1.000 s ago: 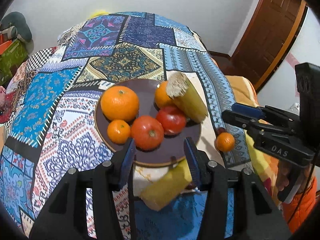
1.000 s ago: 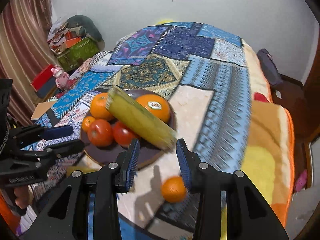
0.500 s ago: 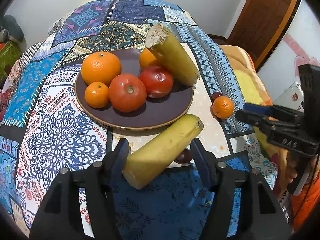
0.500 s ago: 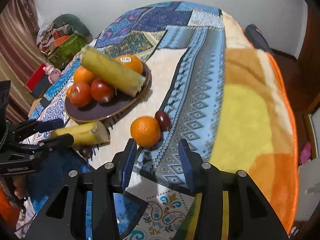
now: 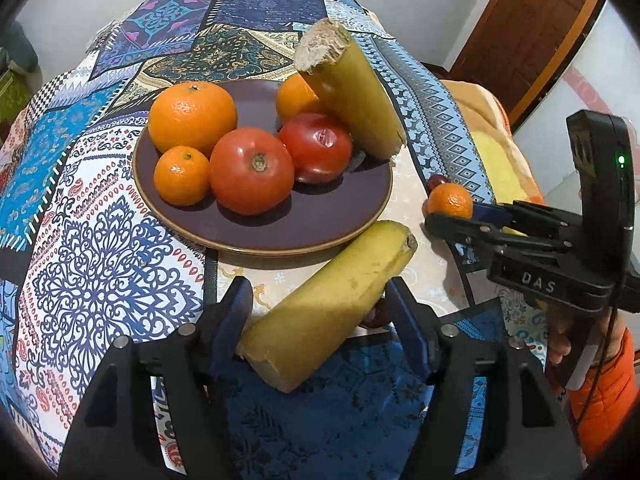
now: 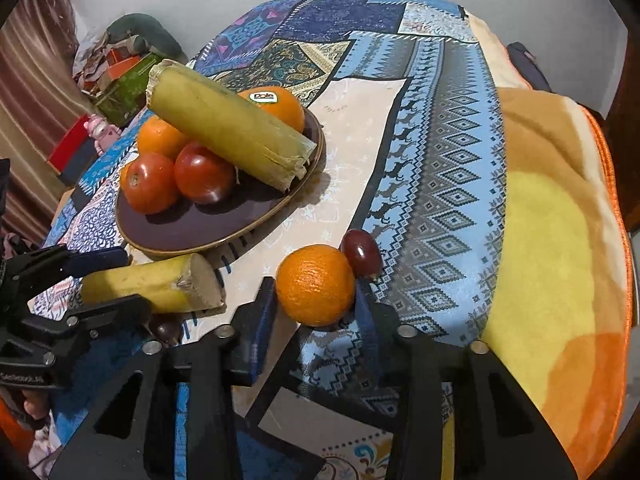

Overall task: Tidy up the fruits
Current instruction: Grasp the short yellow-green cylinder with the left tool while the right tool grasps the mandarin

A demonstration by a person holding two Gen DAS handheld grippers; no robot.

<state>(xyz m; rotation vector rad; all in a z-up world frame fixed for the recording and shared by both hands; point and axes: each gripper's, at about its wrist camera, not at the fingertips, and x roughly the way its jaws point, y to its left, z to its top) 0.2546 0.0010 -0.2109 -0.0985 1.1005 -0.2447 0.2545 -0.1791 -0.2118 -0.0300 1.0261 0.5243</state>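
A dark plate (image 5: 320,220) holds oranges, two tomatoes (image 5: 252,170) and a yellow-green stalk piece (image 5: 352,92). A second yellow stalk piece (image 5: 328,312) lies on the cloth in front of the plate, between the open fingers of my left gripper (image 5: 320,308). My right gripper (image 6: 316,300) is open around a small orange (image 6: 316,284) lying on the cloth, with a dark red fruit (image 6: 362,254) just behind it. Another dark fruit (image 6: 168,330) lies under the stalk piece (image 6: 156,282). The plate also shows in the right wrist view (image 6: 192,236).
A patchwork cloth (image 5: 100,240) covers the surface, with an orange and yellow blanket (image 6: 560,240) on its right side. Boxes and clutter (image 6: 120,76) stand by the wall at far left. A wooden door (image 5: 528,28) is at far right.
Both grippers have moved down and closer. The left one now has the loose stalk piece between its fingers. The right one has swung from the plate to the small orange and straddles it.
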